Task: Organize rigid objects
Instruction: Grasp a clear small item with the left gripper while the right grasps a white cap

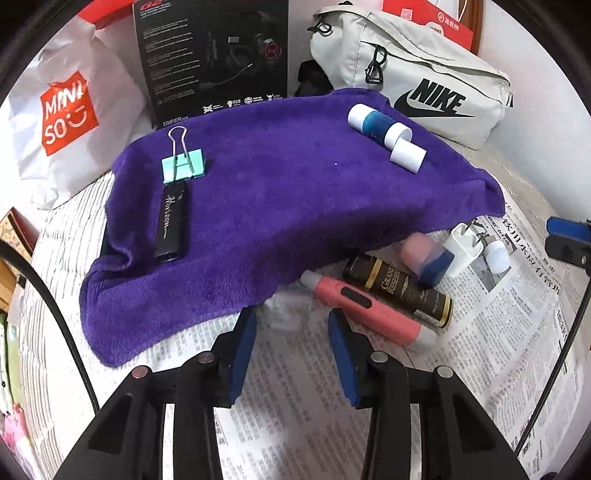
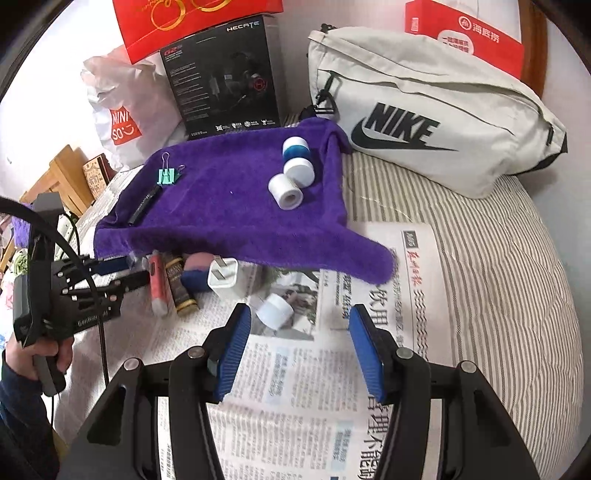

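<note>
A purple towel [image 1: 280, 192] [image 2: 236, 210] holds a teal binder clip [image 1: 183, 168] [image 2: 168, 176], a black pen-like stick [image 1: 171, 225] [image 2: 142, 205], a blue-and-white tube [image 1: 378, 125] [image 2: 295, 153] and a white cap [image 1: 407, 155] [image 2: 285, 191]. On the newspaper [image 1: 303, 373] [image 2: 295, 369] lie a pink trimmer [image 1: 369, 308] [image 2: 157, 284], a dark gold-banded tube [image 1: 400, 288] [image 2: 181, 286], a pink-and-blue eraser [image 1: 424, 256] [image 2: 195, 271], a white charger plug [image 1: 461, 253] [image 2: 223, 277] and a small white cap [image 1: 496, 256] [image 2: 275, 310]. My left gripper [image 1: 291, 328] [image 2: 125, 269] is open over a clear plastic piece [image 1: 286, 310]. My right gripper [image 2: 299, 325] is open just before the small cap.
A white Nike bag [image 1: 424, 70] [image 2: 436, 122], a black headset box [image 1: 212, 55] [image 2: 225, 77], a Miniso bag [image 1: 70, 110] [image 2: 127, 114] and red boxes [image 2: 465, 33] stand behind the towel. Striped bedding [image 2: 480, 266] lies to the right.
</note>
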Demonstrator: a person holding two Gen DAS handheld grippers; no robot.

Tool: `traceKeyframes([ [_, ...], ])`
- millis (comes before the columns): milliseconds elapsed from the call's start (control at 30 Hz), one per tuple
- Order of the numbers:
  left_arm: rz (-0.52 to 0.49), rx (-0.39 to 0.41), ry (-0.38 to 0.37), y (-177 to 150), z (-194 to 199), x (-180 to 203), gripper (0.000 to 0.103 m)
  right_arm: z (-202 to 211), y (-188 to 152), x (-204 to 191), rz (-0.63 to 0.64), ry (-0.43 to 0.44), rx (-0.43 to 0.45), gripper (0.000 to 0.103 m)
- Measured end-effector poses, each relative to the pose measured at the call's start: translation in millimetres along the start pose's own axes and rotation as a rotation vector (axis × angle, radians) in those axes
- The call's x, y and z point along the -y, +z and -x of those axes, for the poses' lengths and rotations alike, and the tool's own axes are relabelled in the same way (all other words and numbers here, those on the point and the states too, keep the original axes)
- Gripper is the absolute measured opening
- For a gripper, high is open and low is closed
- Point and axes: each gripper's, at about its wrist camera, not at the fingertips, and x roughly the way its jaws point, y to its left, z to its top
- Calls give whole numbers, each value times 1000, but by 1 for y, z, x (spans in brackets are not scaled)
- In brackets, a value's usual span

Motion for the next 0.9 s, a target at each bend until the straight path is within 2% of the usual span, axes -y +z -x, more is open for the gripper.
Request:
traceKeyframes([
  [133,-7,7,-10,5,-3,1,30,-4,-7,5,-8,-8,-17,55],
  [200,-17,8,-18,5,-3,2,21,-6,-12,7,-13,-11,-27,55],
  [267,-15,11,-21,5,-3,2,17,-7,-14,9,-16,-14,-34,55],
  [400,-15,14,-27,2,-1,1,17,-10,-18,10,-22,-11,-40,55],
  [633,-12,7,4,-7,6,-5,17,-20,-20,1,-6,35,-42,55],
  [900,20,5,24,-13,11,-15,17,-52,-14,-9,29,40,-59,55],
])
